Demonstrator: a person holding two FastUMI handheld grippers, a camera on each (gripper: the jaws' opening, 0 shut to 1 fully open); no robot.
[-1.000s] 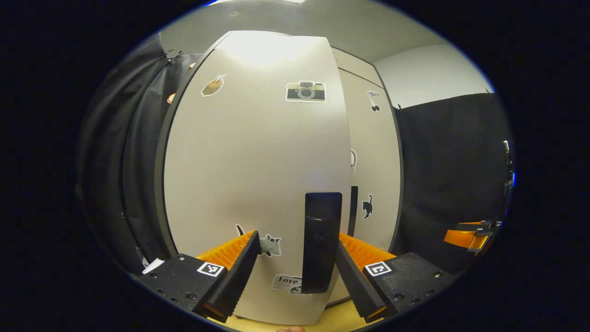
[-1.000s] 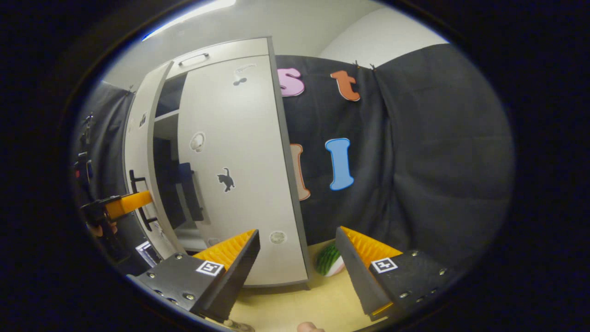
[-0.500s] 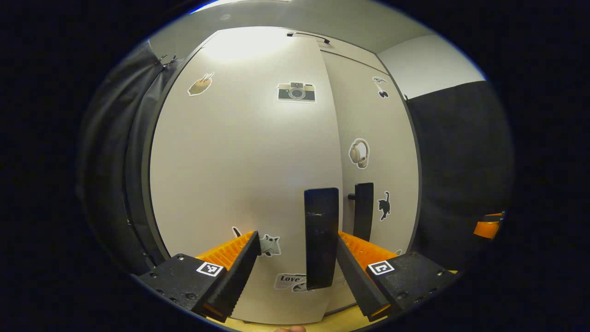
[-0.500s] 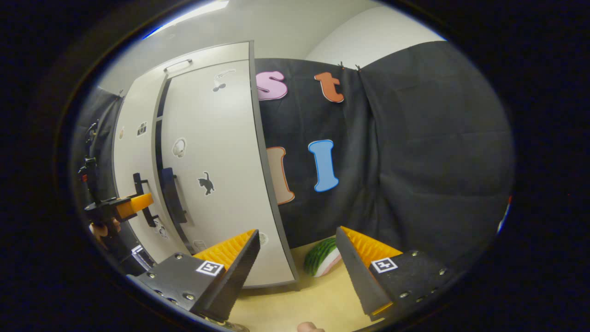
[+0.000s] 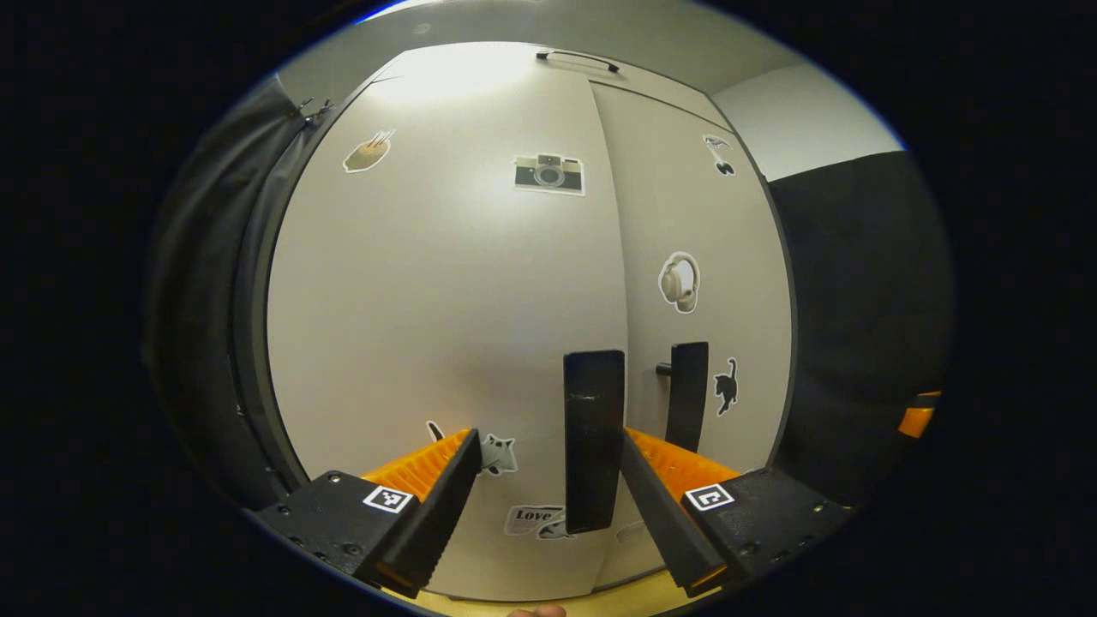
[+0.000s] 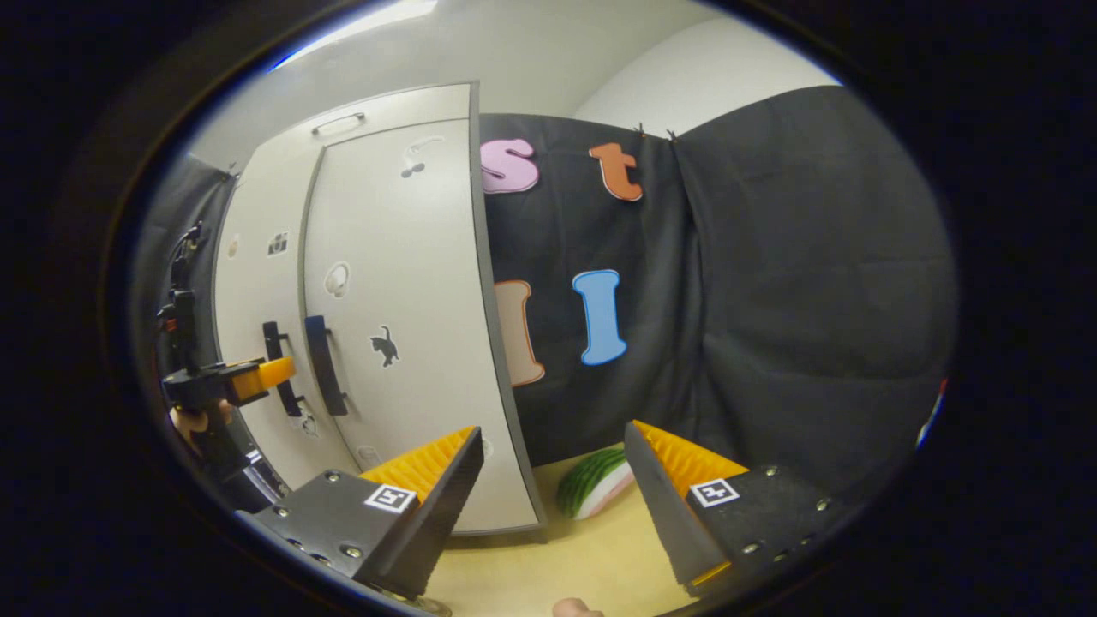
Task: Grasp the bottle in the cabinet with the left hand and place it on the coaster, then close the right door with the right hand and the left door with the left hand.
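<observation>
The grey cabinet stands with both doors flush. In the left gripper view the left door is close in front, and its black handle rises between the fingers of my open left gripper, nearer the right-hand finger. The right door and its handle lie just beyond. From the right gripper view the cabinet's right door is off to the left, and the left gripper, held by a hand, sits at the door handles. My right gripper is open and holds nothing, away from the cabinet.
A toy watermelon slice lies on the yellow tabletop by the cabinet's right corner. Black cloth walls stand to the right of the cabinet and behind it. Part of the right gripper shows at the far right edge.
The left door has swung fully shut, closing the dark gap between the doors. My left gripper followed it inward. The right gripper stayed back and open.
</observation>
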